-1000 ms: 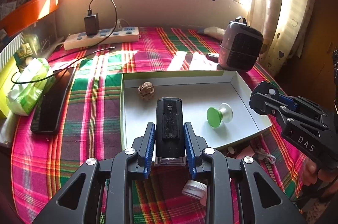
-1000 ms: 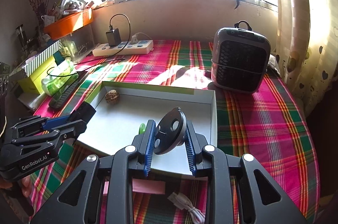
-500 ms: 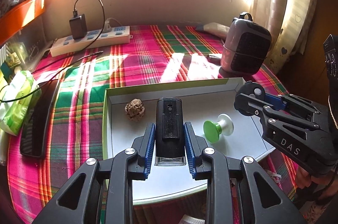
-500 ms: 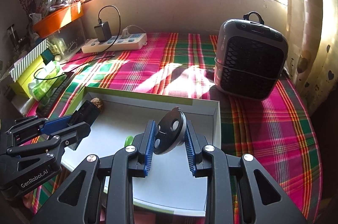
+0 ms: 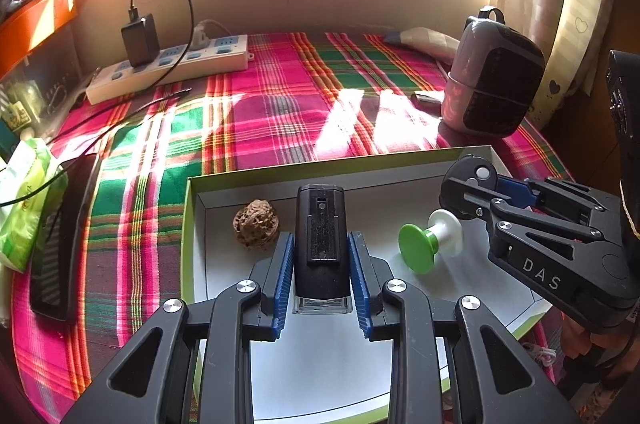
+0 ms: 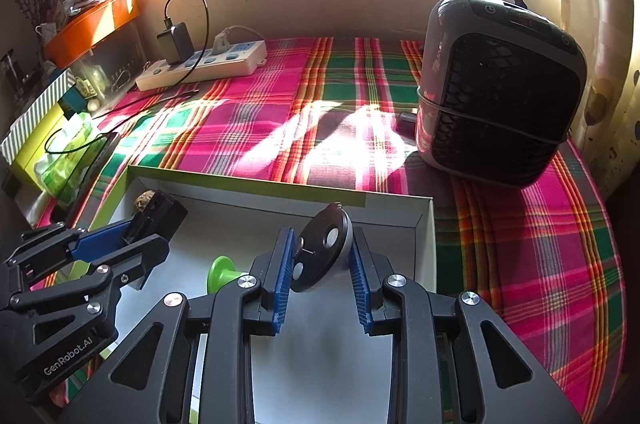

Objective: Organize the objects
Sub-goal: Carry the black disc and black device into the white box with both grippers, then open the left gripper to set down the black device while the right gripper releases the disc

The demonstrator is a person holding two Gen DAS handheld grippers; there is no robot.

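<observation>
My left gripper [image 5: 321, 256] is shut on a black rectangular device with a clear base [image 5: 321, 236], held over the white shallow box [image 5: 320, 364]. Inside that box lie a brown walnut [image 5: 256, 223] and a green-and-white suction cup [image 5: 430, 242]. My right gripper [image 6: 322, 258] is shut on a round black-and-grey disc with holes [image 6: 322, 251], above the box's right part [image 6: 400, 224]. In the left wrist view the right gripper [image 5: 476, 184] reaches in from the right; in the right wrist view the left gripper [image 6: 152, 220] shows at the lower left, hiding most of the walnut [image 6: 143, 199].
A plaid cloth [image 6: 360, 128] covers the table. A grey heater [image 6: 496, 104] stands at the back right, a white power strip with a black charger [image 5: 168, 62] at the back left. A black phone [image 5: 60, 236] and a green tissue pack [image 5: 24, 200] lie left.
Both grippers have moved forward over the box, each still holding its object. The box, walnut and suction cup now sit closer and lower in both views.
</observation>
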